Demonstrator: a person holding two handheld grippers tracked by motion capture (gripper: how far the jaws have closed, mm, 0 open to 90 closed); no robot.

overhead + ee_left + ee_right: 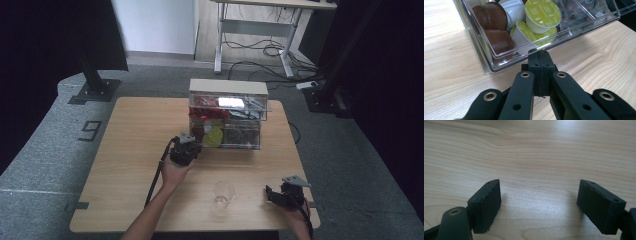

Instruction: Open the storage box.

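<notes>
- high view: left gripper (192, 148) held against the lower left front corner of the clear drawer organizer (227, 111); empty glass (223, 192) down on the table (135, 140), between both hands, well behind those fingertips; right gripper (274, 195) near the table's front right corner, pointing toward the glass.
- left gripper view: fingers (535, 65) pressed flat together, nothing pinched, tips right at the front edge of the pulled-out clear drawer (564, 37); brown, white and green capsules (541, 13) just beyond the tips.
- right gripper view: fingers (486, 202) spread wide, only bare wood between them.
</notes>
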